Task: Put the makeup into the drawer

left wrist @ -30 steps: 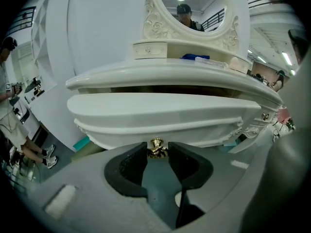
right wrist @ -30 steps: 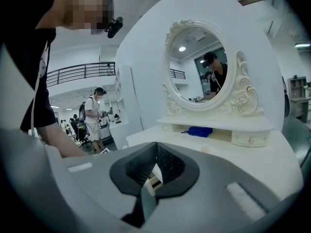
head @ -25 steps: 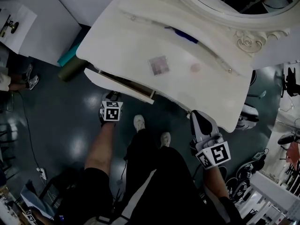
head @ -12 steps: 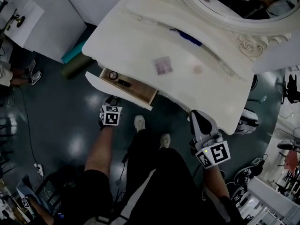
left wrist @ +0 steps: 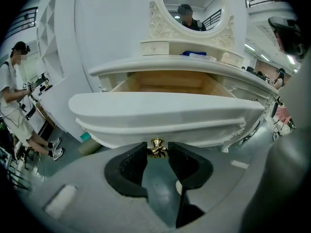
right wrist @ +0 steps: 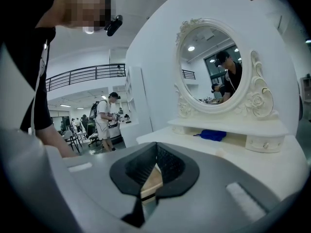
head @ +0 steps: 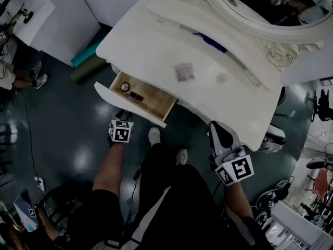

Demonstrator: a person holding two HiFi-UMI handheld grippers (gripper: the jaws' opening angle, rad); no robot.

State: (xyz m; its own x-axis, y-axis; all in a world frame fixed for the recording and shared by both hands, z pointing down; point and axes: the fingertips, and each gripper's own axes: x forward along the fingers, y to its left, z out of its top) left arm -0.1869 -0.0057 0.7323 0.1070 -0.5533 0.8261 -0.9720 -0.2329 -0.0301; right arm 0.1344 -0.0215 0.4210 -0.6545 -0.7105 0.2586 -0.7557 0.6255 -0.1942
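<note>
A white dressing table (head: 151, 46) carries a square makeup palette (head: 183, 72) and a small pink round piece (head: 222, 78) on its top. Its wooden drawer (head: 151, 102) stands pulled out, with a round item (head: 125, 86) and a black item (head: 137, 95) inside. My left gripper (head: 124, 117) is at the drawer front. In the left gripper view that gripper (left wrist: 157, 148) is shut on the gold drawer knob (left wrist: 156, 146). My right gripper (head: 217, 132) hangs below the table's near right edge, away from the makeup. In its own view the right gripper (right wrist: 155, 166) is shut with nothing in it.
An oval mirror (right wrist: 216, 64) rises behind the table, with a blue item (head: 210, 41) on the shelf under it. A teal roll (head: 86, 55) and an olive roll (head: 88, 69) lie on the dark floor left of the table. People stand at the far left (left wrist: 17, 96).
The drawer has slid out from almost closed to wide open, with my left gripper moving back toward me with its front. The right gripper has stayed where it was.
</note>
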